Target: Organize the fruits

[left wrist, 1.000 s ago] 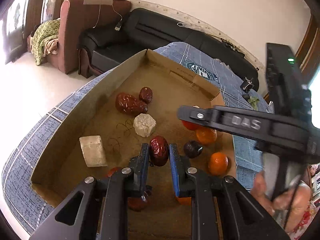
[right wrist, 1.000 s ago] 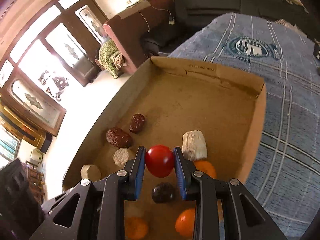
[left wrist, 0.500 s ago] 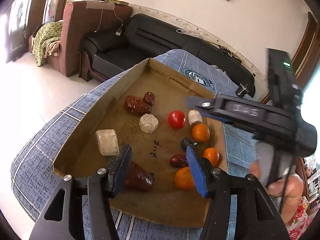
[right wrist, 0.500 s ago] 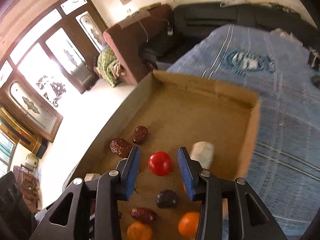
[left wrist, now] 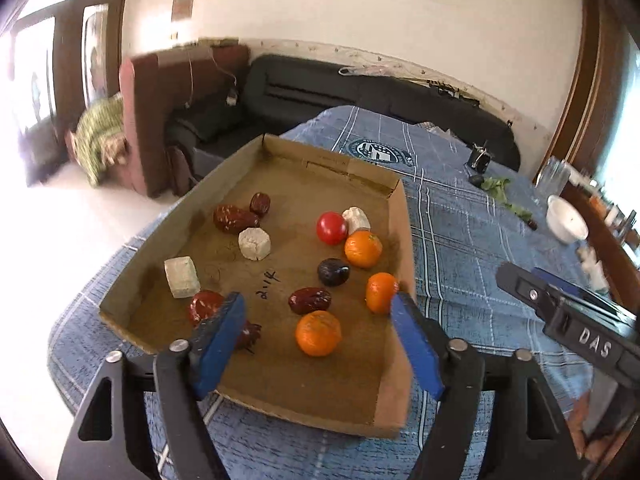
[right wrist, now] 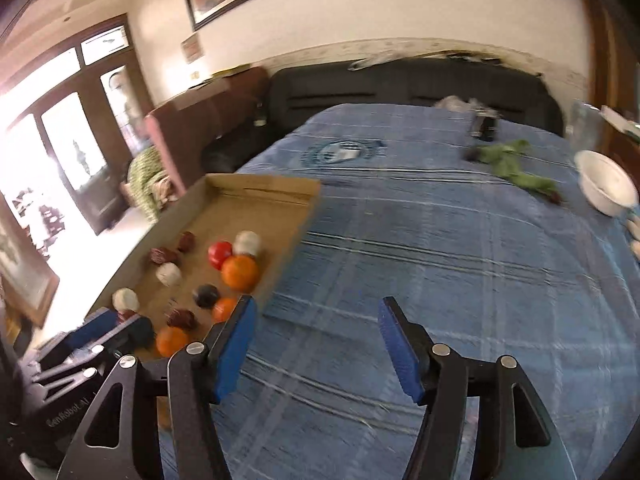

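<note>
From the left wrist view I look down into the cardboard tray (left wrist: 402,216) on the blue checked cloth (left wrist: 472,240) over the tabletop. My left hand-held gripper (left wrist: 316,312) has its jaws apart and still widening, with nothing pressed between the pads; an orange (left wrist: 318,333) lies in the tray beyond the gap. The left pad (left wrist: 218,340) covers part of a dark red date (left wrist: 204,305) and most of another behind it, so I cannot tell their full shape. The fruit sits loose in the tray: a tomato (left wrist: 331,227) just beside a pale block (left wrist: 356,218), two more oranges, a dark plum (left wrist: 333,271), more dates, and two other pale blocks towards the left wall. The right hand-held gripper shows here only as a black bar cut off at the right edge.

The right wrist view is smeared by motion. My right hand-held gripper (right wrist: 316,312) is also opening, jaws apart and empty, and it hangs over bare cloth beside the tray rather than over it. This view alone shows the white bowl (right wrist: 606,188) clearly near the right edge and green leaves (right wrist: 508,160) on the cloth. The tray (right wrist: 296,236) is partly hidden at lower left by the left hand-held gripper, so the nearest fruit is hard to make out.
</note>
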The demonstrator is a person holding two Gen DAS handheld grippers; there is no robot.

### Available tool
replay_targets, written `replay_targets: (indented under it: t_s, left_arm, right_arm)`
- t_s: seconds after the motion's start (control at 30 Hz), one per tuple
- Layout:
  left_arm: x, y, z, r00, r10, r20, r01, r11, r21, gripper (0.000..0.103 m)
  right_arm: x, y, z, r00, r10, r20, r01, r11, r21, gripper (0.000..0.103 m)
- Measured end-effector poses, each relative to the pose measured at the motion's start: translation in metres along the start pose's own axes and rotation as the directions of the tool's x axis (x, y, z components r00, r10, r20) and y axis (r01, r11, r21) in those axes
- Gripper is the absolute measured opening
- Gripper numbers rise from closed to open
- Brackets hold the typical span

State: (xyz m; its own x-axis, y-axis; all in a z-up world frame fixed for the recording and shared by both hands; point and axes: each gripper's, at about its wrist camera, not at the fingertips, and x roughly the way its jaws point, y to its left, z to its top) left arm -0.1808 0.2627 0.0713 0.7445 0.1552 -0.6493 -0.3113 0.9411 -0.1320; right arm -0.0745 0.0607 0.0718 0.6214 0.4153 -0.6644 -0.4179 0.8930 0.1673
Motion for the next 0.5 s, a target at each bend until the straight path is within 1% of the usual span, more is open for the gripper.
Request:
replay_targets:
  t_s: [0.07,0.13,0.33,0.5]
  left_arm:
    - [-0.005,-0.011,-0.003,0.999,0.030,0.014,-0.031,0.999,0.029,0.079]
    - [-0.009,-0.020,-0.005,0.998,0.055,0.022,-0.056,0.997,0.050,0.080]
    - [-0.015,-0.037,-0.009,0.997,0.079,0.023,-0.081,0.994,0.069,0.080]
    - [-0.018,-0.048,-0.010,0.996,0.087,0.029,-0.089,0.993,0.082,0.081]
  right_arm:
    - [-0.008,-0.004,-0.009,0.999,-0.043,0.017,0.043,0.999,-0.009,0.072]
    - [-0.013,-0.006,-0.015,0.998,-0.063,0.030,0.064,0.998,-0.013,0.072]
    - [-0.027,-0.014,-0.034,0.997,-0.069,0.041,0.071,0.997,-0.027,0.074]
    - [-0.037,-0.018,-0.042,0.995,-0.084,0.059,0.086,0.995,-0.042,0.079]
